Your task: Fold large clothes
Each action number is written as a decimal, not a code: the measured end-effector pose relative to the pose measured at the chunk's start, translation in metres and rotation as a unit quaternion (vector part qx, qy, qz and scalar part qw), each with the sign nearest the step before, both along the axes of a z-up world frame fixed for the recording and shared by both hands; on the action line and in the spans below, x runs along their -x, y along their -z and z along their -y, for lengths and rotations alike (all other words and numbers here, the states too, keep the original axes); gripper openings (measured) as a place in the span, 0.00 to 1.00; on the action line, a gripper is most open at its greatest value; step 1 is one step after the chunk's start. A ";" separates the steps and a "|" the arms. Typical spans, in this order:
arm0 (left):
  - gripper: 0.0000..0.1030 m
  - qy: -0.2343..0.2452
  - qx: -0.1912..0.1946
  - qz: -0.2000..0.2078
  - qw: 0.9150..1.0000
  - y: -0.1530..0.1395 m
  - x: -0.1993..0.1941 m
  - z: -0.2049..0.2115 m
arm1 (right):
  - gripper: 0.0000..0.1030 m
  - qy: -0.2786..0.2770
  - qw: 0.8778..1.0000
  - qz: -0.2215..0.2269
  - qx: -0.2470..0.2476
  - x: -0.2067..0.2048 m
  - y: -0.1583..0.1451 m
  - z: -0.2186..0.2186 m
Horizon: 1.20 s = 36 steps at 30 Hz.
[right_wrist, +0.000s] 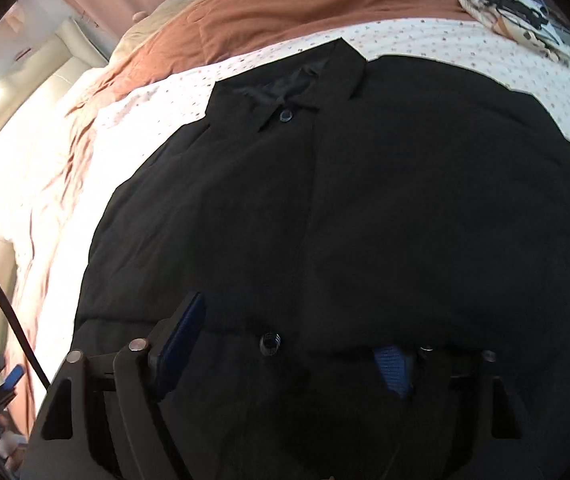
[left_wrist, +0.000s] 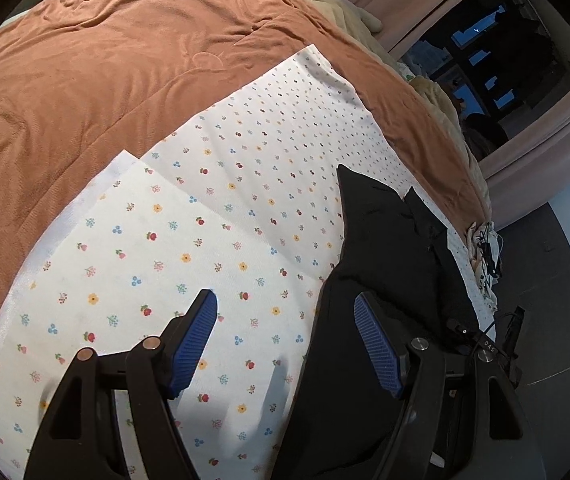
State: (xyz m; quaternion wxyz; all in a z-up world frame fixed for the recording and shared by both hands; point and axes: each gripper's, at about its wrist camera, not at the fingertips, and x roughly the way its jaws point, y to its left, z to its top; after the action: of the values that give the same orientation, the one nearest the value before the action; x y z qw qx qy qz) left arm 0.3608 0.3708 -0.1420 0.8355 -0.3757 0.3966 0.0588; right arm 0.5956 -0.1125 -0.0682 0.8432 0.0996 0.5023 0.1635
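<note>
A large black collared jacket [right_wrist: 365,200] lies spread front-up on a white floral sheet [right_wrist: 465,48], with its collar [right_wrist: 285,88] at the far side and a dark button [right_wrist: 270,344] near me. My right gripper [right_wrist: 289,344] hovers over the jacket's near part with its jaws wide apart; the right pad [right_wrist: 393,372] is partly lost in the dark fabric. In the left wrist view the jacket [left_wrist: 385,248] lies at the right. My left gripper [left_wrist: 285,308] is open, straddling the jacket's left edge, one finger over the sheet [left_wrist: 165,240] and the other over the black fabric.
An orange-brown quilt [left_wrist: 105,60] covers the bed beyond the sheet. A tangle of black cables on a cloth [left_wrist: 485,252] lies at the bed's edge, also seen in the right wrist view as a cable pile [right_wrist: 517,20]. Beige plush bedding [left_wrist: 345,4] and a dark window [left_wrist: 505,52] lie beyond.
</note>
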 end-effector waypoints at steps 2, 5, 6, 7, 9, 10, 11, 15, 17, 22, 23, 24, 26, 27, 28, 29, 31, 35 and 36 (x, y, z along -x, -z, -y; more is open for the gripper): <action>0.70 0.007 0.000 0.003 1.000 -0.002 -0.002 0.007 | 0.75 -0.016 1.000 -0.011 -0.018 0.010 -0.002 0.014; 0.70 0.015 -0.004 0.009 1.000 -0.008 -0.003 0.017 | 0.75 -0.012 1.000 -0.014 -0.025 0.030 -0.007 0.044; 0.70 0.016 -0.003 0.010 1.000 -0.009 -0.004 0.019 | 0.75 -0.004 1.000 -0.011 -0.027 0.036 -0.010 0.059; 0.70 0.017 -0.003 0.012 1.000 -0.010 -0.003 0.022 | 0.75 0.007 0.999 -0.009 -0.035 0.043 -0.013 0.076; 0.70 0.021 -0.001 0.014 1.000 -0.011 -0.005 0.029 | 0.75 0.029 0.999 -0.009 -0.044 0.051 -0.018 0.105; 0.70 0.024 0.000 0.014 1.000 -0.011 -0.005 0.032 | 0.75 0.045 0.998 -0.009 -0.040 0.052 -0.021 0.123; 0.70 0.026 0.000 0.013 1.000 -0.011 -0.006 0.035 | 0.75 0.057 0.998 -0.006 -0.035 0.055 -0.023 0.138; 0.70 0.035 -0.001 0.014 0.999 -0.012 -0.009 0.049 | 0.75 0.101 0.994 -0.002 -0.028 0.050 -0.031 0.184; 0.70 0.038 -0.004 0.013 0.999 -0.012 -0.010 0.053 | 0.75 0.111 0.993 0.002 -0.028 0.046 -0.036 0.197; 0.70 0.039 -0.011 0.008 0.999 -0.010 -0.013 0.056 | 0.75 0.112 0.994 0.003 -0.013 0.026 -0.033 0.191; 0.70 0.038 -0.012 0.006 0.999 -0.009 -0.014 0.055 | 0.75 0.111 0.994 0.002 -0.009 0.023 -0.026 0.175; 0.70 0.037 -0.014 0.004 0.999 -0.008 -0.014 0.054 | 0.72 0.110 0.994 0.000 -0.002 0.017 -0.021 0.165; 0.70 0.036 -0.016 0.001 0.999 -0.006 -0.015 0.052 | 0.63 0.119 0.993 -0.001 0.016 0.013 -0.014 0.146; 0.70 0.035 -0.016 -0.002 0.999 -0.004 -0.015 0.051 | 0.62 0.124 0.992 -0.001 0.020 0.011 -0.010 0.140; 0.70 0.033 -0.016 -0.003 0.999 -0.003 -0.016 0.050 | 0.58 0.124 0.992 -0.004 0.021 0.007 -0.004 0.131; 0.70 0.031 -0.014 -0.005 0.999 0.000 -0.016 0.047 | 0.55 0.122 0.992 -0.007 0.024 0.010 -0.002 0.123; 0.70 0.029 -0.011 -0.007 0.999 0.004 -0.017 0.045 | 0.37 0.113 0.992 -0.020 0.043 0.005 0.008 0.108; 0.70 0.027 -0.007 -0.009 1.000 0.009 -0.015 0.042 | 0.26 0.100 0.993 -0.008 0.054 0.006 0.006 0.094; 0.70 0.027 -0.007 -0.009 1.000 0.009 -0.014 0.042 | 0.25 0.097 0.994 -0.005 0.051 0.007 0.004 0.090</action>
State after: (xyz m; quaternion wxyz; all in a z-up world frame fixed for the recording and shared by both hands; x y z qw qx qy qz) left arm 0.3745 0.3292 -0.1515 0.8358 -0.3590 0.4133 0.0424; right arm 0.5885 -0.2025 -0.0719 0.8566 0.1050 0.5023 0.0546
